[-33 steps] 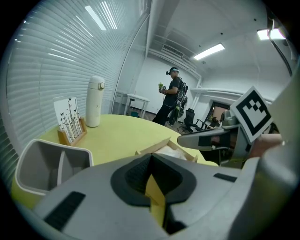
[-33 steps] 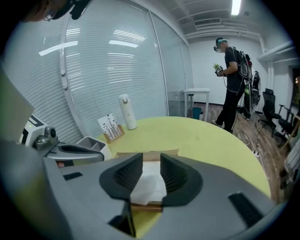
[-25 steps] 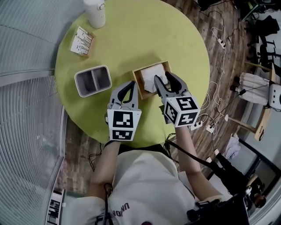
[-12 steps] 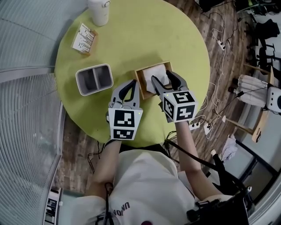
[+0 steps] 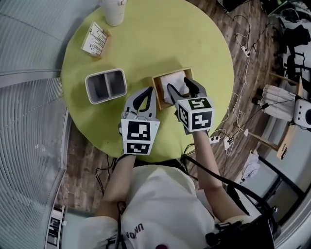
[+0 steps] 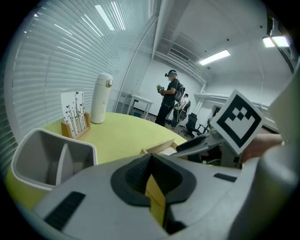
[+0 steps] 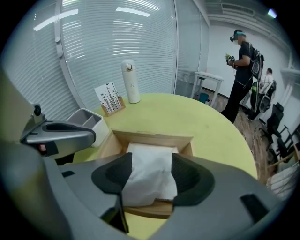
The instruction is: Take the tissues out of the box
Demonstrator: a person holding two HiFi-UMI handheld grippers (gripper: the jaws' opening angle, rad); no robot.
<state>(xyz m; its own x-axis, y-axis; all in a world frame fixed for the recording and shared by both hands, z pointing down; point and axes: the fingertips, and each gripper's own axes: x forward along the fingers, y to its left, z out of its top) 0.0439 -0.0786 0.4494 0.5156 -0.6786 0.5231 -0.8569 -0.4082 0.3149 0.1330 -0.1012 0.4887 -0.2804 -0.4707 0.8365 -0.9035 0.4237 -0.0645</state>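
Note:
An open wooden box (image 5: 156, 90) (image 7: 154, 137) sits on the round green table (image 5: 160, 39) and holds a stack of white tissues (image 5: 171, 81) (image 7: 150, 176). My right gripper (image 5: 180, 83) (image 7: 151, 159) hangs over the box's near side. Its jaws are opening, with the top tissue showing in the wide gap between them and the pads not pressing on it. My left gripper (image 5: 147, 91) (image 6: 150, 157) rests just left of the box with its jaws shut and empty. In the left gripper view, the box's edge (image 6: 159, 146) shows beyond the jaws.
A grey two-compartment bin (image 5: 105, 86) (image 6: 47, 159) (image 7: 86, 119) stands left of the box. Farther back are a card holder (image 5: 95, 40) (image 7: 111, 104) and a white bottle (image 5: 115, 9) (image 7: 131, 82). A person (image 7: 241, 61) stands beyond the table. Cables lie on the floor to the right.
The right gripper's jaws have spread wider over the tissues. The left gripper has stayed where it was.

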